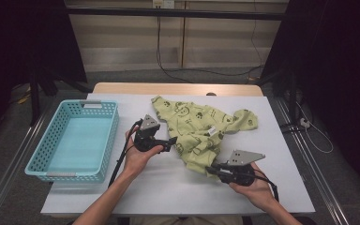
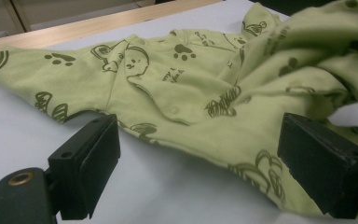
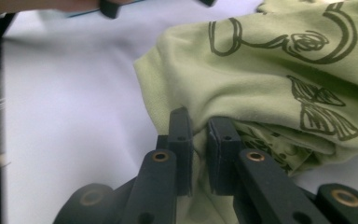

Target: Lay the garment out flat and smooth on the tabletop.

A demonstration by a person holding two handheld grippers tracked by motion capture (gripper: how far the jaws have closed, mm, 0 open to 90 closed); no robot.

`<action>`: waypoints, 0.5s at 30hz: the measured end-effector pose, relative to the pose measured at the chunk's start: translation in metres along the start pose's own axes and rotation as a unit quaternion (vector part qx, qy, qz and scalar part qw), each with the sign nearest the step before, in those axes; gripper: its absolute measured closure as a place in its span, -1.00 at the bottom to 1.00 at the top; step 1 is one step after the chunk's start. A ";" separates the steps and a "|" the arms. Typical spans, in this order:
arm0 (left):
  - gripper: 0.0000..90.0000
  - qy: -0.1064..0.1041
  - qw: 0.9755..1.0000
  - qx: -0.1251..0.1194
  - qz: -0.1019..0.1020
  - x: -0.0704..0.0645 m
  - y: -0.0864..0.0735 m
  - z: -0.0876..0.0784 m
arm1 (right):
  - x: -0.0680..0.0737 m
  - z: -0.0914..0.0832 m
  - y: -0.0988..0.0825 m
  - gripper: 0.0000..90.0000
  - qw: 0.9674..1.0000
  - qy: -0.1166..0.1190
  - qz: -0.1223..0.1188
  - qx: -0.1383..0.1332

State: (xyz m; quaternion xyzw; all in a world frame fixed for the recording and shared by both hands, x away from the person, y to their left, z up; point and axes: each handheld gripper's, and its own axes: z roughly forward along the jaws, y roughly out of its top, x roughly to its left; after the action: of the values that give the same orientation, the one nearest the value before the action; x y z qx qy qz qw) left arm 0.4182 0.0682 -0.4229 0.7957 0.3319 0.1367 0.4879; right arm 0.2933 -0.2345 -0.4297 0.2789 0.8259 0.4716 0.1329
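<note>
Left of the garment, a turquoise basket

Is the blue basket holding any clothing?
No, the blue basket shows a bare bottom; the green garment lies on the table.

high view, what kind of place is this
Probably a recording lab, not a home: a white-covered table in a dark room, loose cables on the floor, a green garment beside a basket.

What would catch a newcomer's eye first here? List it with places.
A crumpled light-green printed cotton garment lies mid-table on the white tabletop. The right gripper has its fingers shut on the near hem, while the left gripper waits open at its left edge. An empty turquoise plastic basket sits far left.
</note>
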 end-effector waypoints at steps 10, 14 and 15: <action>-0.67 0.006 1.000 -0.004 -0.008 0.004 0.000 0.001 | -0.026 -0.018 0.000 -0.05 0.997 -0.060 0.030 -0.039; -0.71 0.015 1.000 -0.004 -0.003 0.007 0.001 -0.001 | -0.047 -0.026 0.002 -0.15 0.991 -0.120 0.023 -0.051; -0.72 0.015 1.000 -0.013 -0.007 0.007 0.001 -0.002 | -0.053 -0.028 0.002 -0.15 0.989 -0.137 0.022 -0.053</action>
State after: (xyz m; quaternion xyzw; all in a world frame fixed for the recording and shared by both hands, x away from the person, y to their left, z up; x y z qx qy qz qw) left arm 0.4231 0.0741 -0.4214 0.7850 0.3427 0.1493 0.4940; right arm 0.3235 -0.2844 -0.4157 0.3513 0.7674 0.4752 0.2488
